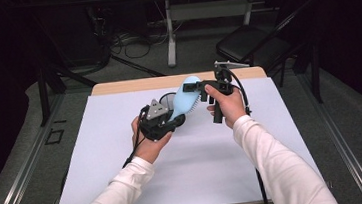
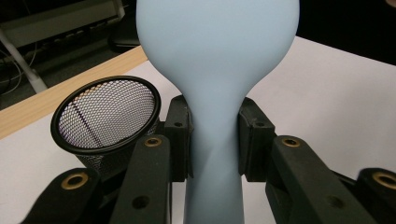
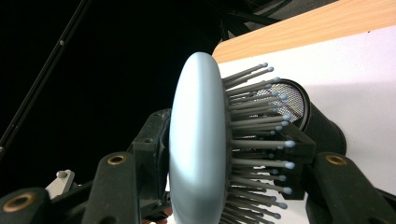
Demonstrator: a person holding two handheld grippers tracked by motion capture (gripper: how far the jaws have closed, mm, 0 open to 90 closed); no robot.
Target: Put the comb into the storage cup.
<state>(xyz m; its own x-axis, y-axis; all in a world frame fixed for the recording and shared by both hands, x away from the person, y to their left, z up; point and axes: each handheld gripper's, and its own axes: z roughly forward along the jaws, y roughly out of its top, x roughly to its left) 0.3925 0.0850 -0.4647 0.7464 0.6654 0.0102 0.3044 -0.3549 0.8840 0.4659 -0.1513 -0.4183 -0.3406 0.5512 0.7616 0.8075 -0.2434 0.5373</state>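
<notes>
Two grippers are clamped on one pale blue hairbrush (image 1: 185, 99), held above the white table (image 1: 123, 152): the left gripper (image 1: 175, 123) on its handle, the right gripper (image 1: 191, 86) across its bristled head. The mesh cup (image 2: 105, 114) is partly hidden behind.

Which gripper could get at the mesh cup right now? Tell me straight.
Probably neither, as things stand. The left gripper is shut on the hairbrush handle and the right gripper on its head. The mesh cup stands close behind, unobstructed, once one lets go.
</notes>
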